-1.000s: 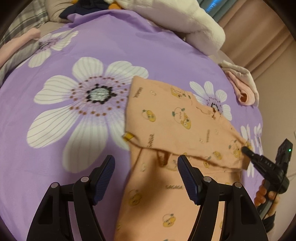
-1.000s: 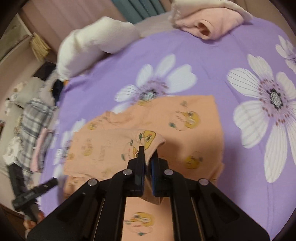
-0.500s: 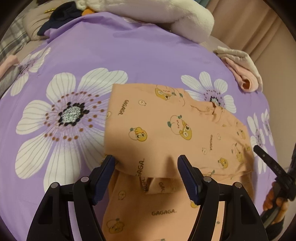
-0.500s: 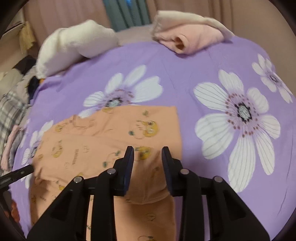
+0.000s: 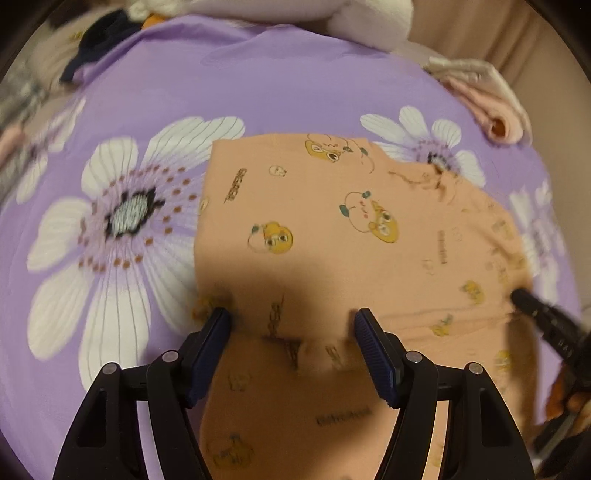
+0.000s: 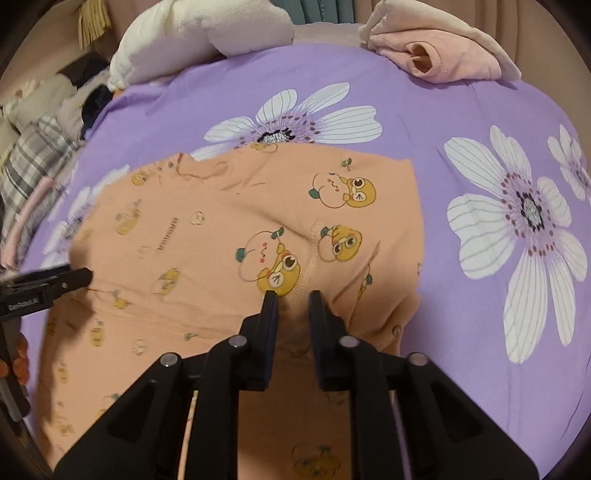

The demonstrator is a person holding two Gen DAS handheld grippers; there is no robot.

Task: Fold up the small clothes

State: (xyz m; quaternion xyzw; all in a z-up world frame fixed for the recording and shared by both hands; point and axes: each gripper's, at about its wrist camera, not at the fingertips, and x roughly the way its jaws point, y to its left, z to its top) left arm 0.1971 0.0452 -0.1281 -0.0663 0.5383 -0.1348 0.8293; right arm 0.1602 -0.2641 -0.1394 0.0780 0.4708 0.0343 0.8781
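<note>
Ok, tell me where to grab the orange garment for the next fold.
Judging by how it lies, take the orange garment at its folded edge, coming down from above on the near side. That edge lies doubled and reachable, while the rest lies flat on the purple sheet.

We see the garment [image 5: 332, 240] lying on the bedspread [image 5: 280, 85], its near part folded over itself. Behind it, at the far edge, lie a pillow [image 6: 207, 33] and, to its right, folded clothes [image 6: 439, 48]; more clothes [image 6: 33, 155] are piled off the bedspread's left side. Our left gripper [image 5: 291, 325] hangs over the garment's left part and our right gripper [image 6: 293, 295] over its right.
</note>
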